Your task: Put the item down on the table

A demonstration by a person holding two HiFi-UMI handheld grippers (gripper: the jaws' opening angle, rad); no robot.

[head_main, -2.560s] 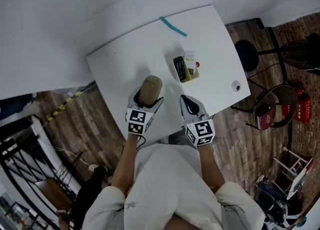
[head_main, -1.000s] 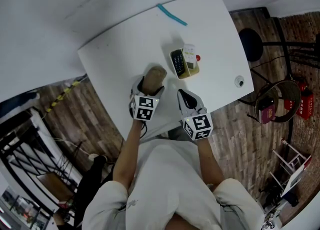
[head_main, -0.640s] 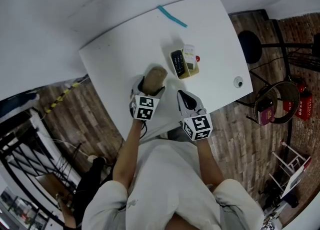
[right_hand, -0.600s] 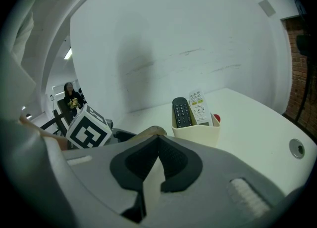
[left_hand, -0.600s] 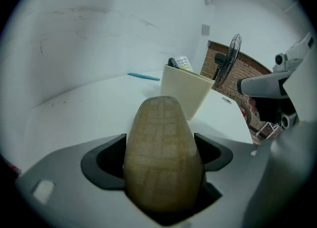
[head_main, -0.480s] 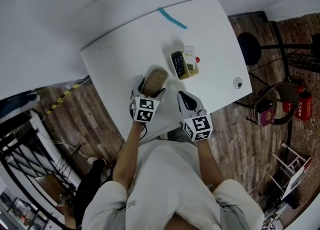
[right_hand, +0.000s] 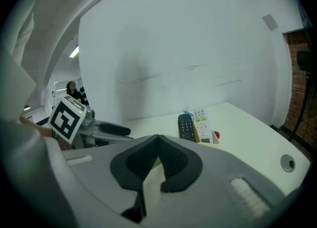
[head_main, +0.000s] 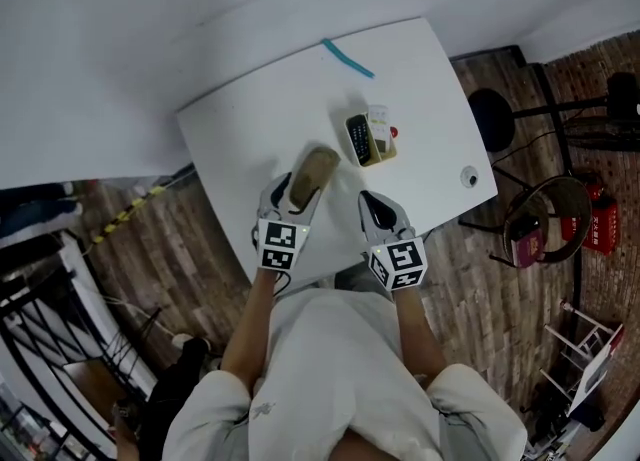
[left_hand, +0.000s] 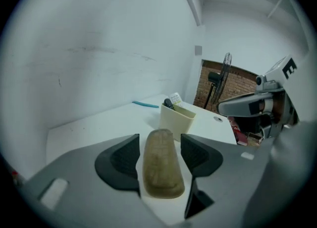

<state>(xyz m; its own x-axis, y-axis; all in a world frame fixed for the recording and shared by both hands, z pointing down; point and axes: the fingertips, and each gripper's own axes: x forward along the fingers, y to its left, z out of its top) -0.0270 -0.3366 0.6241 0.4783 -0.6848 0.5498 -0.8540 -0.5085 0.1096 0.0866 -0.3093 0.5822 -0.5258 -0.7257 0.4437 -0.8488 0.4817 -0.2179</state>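
No word, brand or number can be read anywhere. The left marker cube (head_main: 279, 246) and the right marker cube (head_main: 400, 264) bear only black-and-white square code patterns. The white remote (right_hand: 200, 118) in the cream holder (left_hand: 176, 120) on the counter (head_main: 250, 119) shows print too small to make out. The white label on a red object (head_main: 603, 221) on the floor (head_main: 480, 279) is blurred.

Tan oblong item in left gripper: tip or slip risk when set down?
The tan item looks long and narrow with a rounded end, so on end it would probably tip; flat, it should rest. Its rough-looking surface suggests little slip in the left gripper, whose jaws have just been closing on it.
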